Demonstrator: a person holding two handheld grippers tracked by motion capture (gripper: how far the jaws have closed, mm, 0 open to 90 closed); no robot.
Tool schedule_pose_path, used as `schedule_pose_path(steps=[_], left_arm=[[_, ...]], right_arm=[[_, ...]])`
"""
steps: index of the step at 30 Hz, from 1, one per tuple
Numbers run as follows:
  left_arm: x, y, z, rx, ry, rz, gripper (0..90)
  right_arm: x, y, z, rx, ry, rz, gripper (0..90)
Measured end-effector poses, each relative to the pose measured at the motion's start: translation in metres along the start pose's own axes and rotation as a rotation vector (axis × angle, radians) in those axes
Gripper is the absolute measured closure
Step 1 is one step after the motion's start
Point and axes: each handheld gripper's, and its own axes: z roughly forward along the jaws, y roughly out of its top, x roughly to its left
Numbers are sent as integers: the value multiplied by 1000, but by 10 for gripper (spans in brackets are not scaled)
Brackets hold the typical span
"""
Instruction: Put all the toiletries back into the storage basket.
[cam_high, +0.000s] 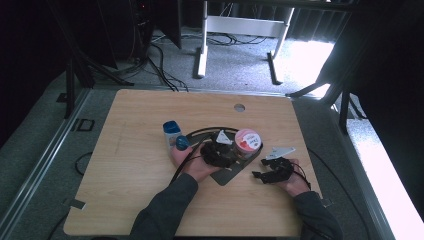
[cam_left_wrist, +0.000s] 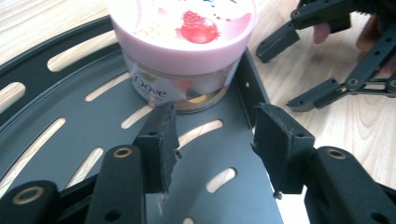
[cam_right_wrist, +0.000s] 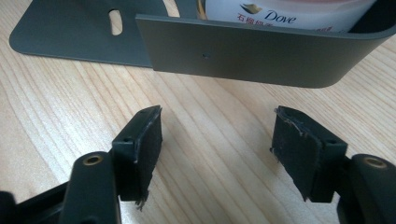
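- On the dark slotted tray (cam_left_wrist: 70, 140), the left gripper (cam_left_wrist: 212, 140) stands with its jaws spread and nothing between the pads; they press on no object.
- At 12 o'clock from those jaws, just beyond the tips, sits the pink-lidded Dove jar (cam_left_wrist: 182, 42), upright in the tray's corner, its lid printed with a red fruit.
- At 2 o'clock in the left gripper view, off the tray on the bare wood, the right gripper shows with fingers of a hand behind it.
- In the high view the left gripper (cam_high: 216, 152) lies over the tray (cam_high: 227, 176) near the table's middle, with the jar (cam_high: 247, 140) at its 2 o'clock, just beside it.
- The right gripper (cam_right_wrist: 217, 140) has its jaws spread as well, over bare table (cam_right_wrist: 210, 116), gripping nothing.
- At 12 o'clock from it rises the tray's outer wall (cam_right_wrist: 252, 51), with the jar's label (cam_right_wrist: 280, 11) showing above it.
- In the high view the right gripper (cam_high: 272, 172) is at 4 o'clock of the jar, near the tray's edge.
- At 9 o'clock of the left gripper stand a blue-capped bottle (cam_high: 171, 131) and a blue cap (cam_high: 182, 143), close together.
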Motion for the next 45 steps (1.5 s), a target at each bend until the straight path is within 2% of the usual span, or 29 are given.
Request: schedule_pose_path(steps=[5,10,12,18,21,29,36,45], left_arm=[[-4,0,-4,-2,-12,9,492],[-5,0,-3,-3,-18,-5,489],[-5,-1,-4,-8,-23,-16,493],[-8,0,-11,-26,-11,-13,513],[-10,1,-15,-34,-27,-13,520],[-11,1,-25,-52,-36,-3,512],[-11,-1,-32,-71,-27,-8,508],[-13,-8,-38,-75,-12,9,502]], right_arm=[[3,0,0,-1,-20,4,311],[4,-1,0,-9,-39,1,300],[4,-3,0,-19,-36,9,300],[3,-6,0,-44,-28,22,297],[2,-9,1,-61,-30,26,286],[3,-12,1,-86,-32,27,274],[4,-14,2,-106,-31,29,255],[5,-14,2,-105,-34,36,256]])
